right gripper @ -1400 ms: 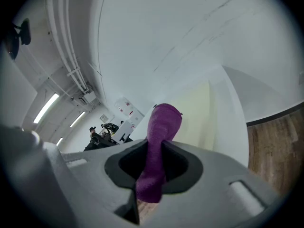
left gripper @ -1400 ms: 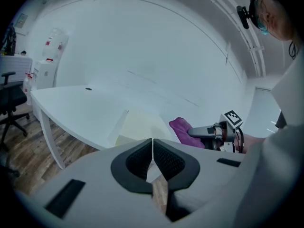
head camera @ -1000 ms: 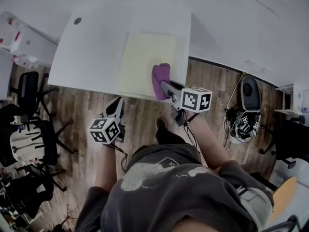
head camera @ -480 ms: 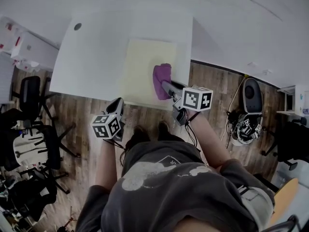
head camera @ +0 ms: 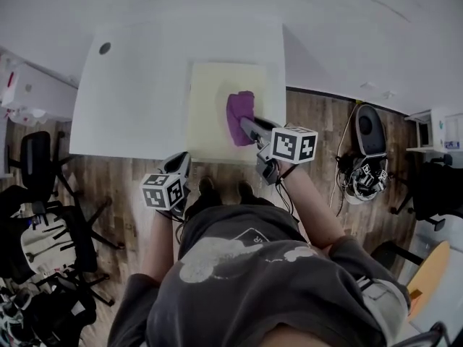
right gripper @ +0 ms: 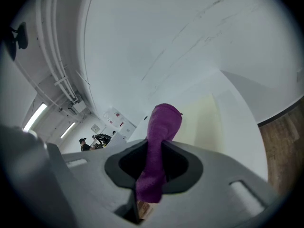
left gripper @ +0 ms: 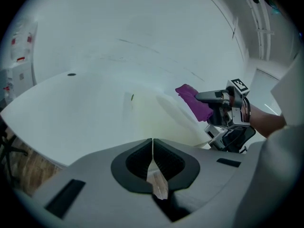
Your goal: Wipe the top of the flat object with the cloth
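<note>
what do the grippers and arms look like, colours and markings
The left gripper and right gripper are grey, with black pads and each a white cube bearing black square markers. A dark cable trails at the right wrist. The person wears a dark grey short-sleeved shirt with a pale print.

Office or lab space, by the look of it. Black swivel chairs (head camera: 36,154) on wood-plank floor (head camera: 116,176) beside a white counter (head camera: 137,92). Strip lights (right gripper: 36,116) and exposed pipes (right gripper: 52,46) overhead.
</note>
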The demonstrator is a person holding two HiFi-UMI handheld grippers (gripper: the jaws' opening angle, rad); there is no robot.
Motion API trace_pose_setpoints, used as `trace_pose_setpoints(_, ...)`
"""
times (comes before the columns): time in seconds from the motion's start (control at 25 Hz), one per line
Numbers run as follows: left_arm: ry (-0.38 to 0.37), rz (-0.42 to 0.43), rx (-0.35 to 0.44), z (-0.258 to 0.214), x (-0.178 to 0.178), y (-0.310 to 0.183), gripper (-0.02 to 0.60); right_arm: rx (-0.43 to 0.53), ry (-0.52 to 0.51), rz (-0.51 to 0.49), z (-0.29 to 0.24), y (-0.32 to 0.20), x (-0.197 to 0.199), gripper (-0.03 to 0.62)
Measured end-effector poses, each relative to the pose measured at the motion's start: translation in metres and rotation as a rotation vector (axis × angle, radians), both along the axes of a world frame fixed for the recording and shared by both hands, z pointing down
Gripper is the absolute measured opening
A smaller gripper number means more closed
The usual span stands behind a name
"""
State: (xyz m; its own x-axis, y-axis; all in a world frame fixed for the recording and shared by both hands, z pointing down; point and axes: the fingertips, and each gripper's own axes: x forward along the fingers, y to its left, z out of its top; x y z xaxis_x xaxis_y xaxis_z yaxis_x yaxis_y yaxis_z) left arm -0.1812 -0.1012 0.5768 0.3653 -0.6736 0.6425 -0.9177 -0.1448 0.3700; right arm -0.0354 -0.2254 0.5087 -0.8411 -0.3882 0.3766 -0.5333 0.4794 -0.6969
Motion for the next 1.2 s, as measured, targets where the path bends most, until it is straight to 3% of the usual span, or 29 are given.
trace_pose_setpoints(0.48, -0.005, 0.277, -0.050, 0.005, 0.003, -0.016, 0.012, 0.013, 0.026, 0.079, -0.006, -0.013, -0.026, 0.075)
trace_pose_setpoints(0.92, 0.053, 0.382, -0.111, 0.007, 0.004, -0.015, 0.011, 0.038, 0.095, 0.127, -0.002, -0.037, -0.051, 0.075)
trace_pose_setpoints(1.2, 0.117, 0.440, -0.127, 0.006, 0.002, -0.015, 0.011, 0.064, 0.184, 0.064, 0.003, -0.068, -0.104, 0.075)
